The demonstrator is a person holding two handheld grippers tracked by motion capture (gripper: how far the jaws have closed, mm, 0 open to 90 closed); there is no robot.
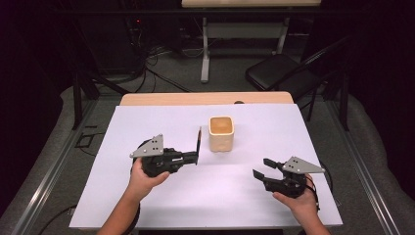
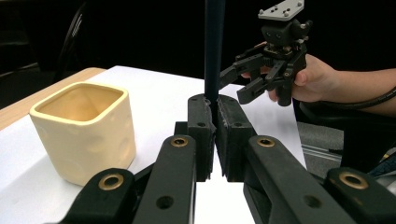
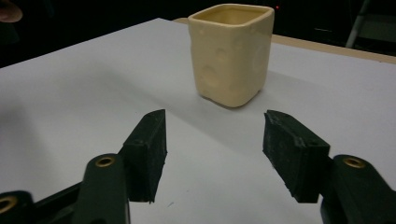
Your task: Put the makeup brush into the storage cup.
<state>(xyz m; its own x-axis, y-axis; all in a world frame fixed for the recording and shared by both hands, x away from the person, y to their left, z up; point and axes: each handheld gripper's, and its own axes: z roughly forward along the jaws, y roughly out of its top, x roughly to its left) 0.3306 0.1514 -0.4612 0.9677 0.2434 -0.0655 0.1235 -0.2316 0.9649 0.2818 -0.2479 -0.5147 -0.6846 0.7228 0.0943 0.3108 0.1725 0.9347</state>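
A cream square cup [image 1: 221, 133] with dimpled sides stands upright on the white table cover [image 1: 161, 196], a little behind the middle. My left gripper [image 1: 195, 156] sits left of the cup, shut on a thin dark flat strip [image 1: 199, 139] that stands upright from the pads. In the left gripper view the pads [image 2: 201, 135] pinch the strip [image 2: 214, 46], with the cup [image 2: 84, 130] at the left. My right gripper [image 1: 262, 169] hovers at the front right, open. The right gripper view has nothing between its jaws [image 3: 212, 154], and the cup [image 3: 231, 51] stands beyond them.
The wooden table edge [image 1: 161, 99] shows behind the white cover. Farther back on the floor stand a black chair [image 1: 279, 73] and the legs of another table [image 1: 205, 49], with cables lying about. Metal rails run along both sides.
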